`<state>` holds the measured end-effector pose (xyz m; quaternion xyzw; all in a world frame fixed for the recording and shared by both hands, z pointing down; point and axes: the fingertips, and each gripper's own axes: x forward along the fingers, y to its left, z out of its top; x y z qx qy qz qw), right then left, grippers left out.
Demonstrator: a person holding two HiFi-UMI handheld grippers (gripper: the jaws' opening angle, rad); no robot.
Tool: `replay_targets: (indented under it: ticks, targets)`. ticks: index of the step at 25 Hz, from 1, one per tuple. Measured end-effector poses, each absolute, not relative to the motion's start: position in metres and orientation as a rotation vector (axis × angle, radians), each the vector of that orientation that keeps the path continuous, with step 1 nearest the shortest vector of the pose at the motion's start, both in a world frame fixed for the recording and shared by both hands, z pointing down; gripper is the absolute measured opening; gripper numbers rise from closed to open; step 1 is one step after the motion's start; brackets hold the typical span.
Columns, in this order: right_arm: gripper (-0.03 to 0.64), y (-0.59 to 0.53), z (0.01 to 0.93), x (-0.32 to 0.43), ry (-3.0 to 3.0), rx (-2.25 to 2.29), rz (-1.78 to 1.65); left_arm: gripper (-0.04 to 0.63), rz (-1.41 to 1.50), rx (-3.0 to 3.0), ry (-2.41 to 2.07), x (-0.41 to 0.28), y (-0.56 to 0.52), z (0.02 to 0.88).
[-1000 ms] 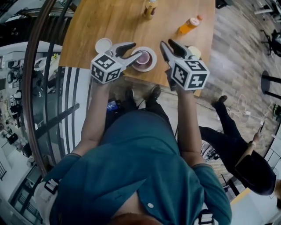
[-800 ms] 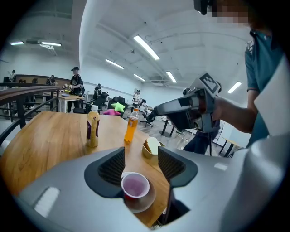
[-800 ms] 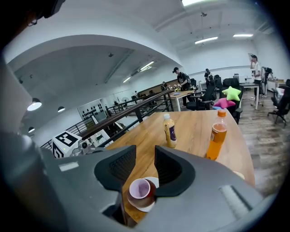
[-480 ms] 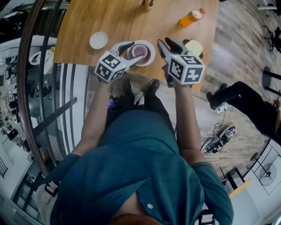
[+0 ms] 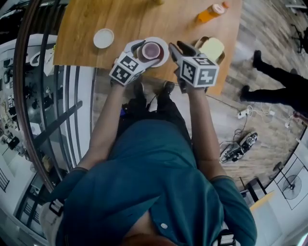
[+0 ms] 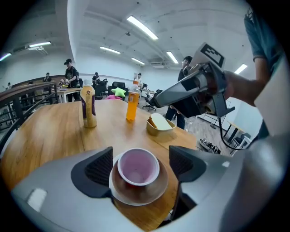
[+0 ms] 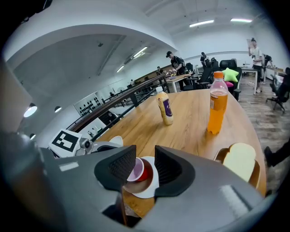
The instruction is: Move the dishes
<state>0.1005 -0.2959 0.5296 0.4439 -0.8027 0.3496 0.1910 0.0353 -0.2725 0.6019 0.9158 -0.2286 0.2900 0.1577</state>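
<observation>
A pink cup (image 5: 151,49) (image 6: 137,166) stands in a brown bowl (image 6: 140,188) on a white plate (image 5: 161,57) near the front edge of the wooden table (image 5: 120,19). My left gripper (image 5: 140,49) (image 6: 140,164) is open. Its jaws have just been opening and now stand wide on either side of the stack, with the pads (image 6: 97,168) clear of it. My right gripper (image 5: 175,49) (image 7: 145,168) hovers just right of the plate, its jaws a narrow gap apart with nothing between them. In the right gripper view the cup (image 7: 135,170) shows beyond that gap.
A small white saucer (image 5: 103,38) lies left of the stack. A bowl with a pale slice (image 5: 211,48) (image 6: 160,123) (image 7: 239,163) sits to the right. Farther back stand an orange bottle (image 5: 210,13) (image 6: 132,105) and a yellow bottle (image 6: 88,108) (image 7: 166,108). A person's legs (image 5: 269,91) are on the floor at right.
Both grippers have sunk toward the table's front edge. The left jaws, close on the plate before, have spread wide around the stack. The person on the floor has walked on.
</observation>
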Motion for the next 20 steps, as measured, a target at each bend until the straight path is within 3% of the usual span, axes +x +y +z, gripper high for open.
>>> replay_targets:
  ticks: [20]
  targets:
    - [0.112,-0.273,0.623,0.094,-2.115,1.168,1.135,0.35,0.935,2.604,-0.688,0.037,-0.27,0.646]
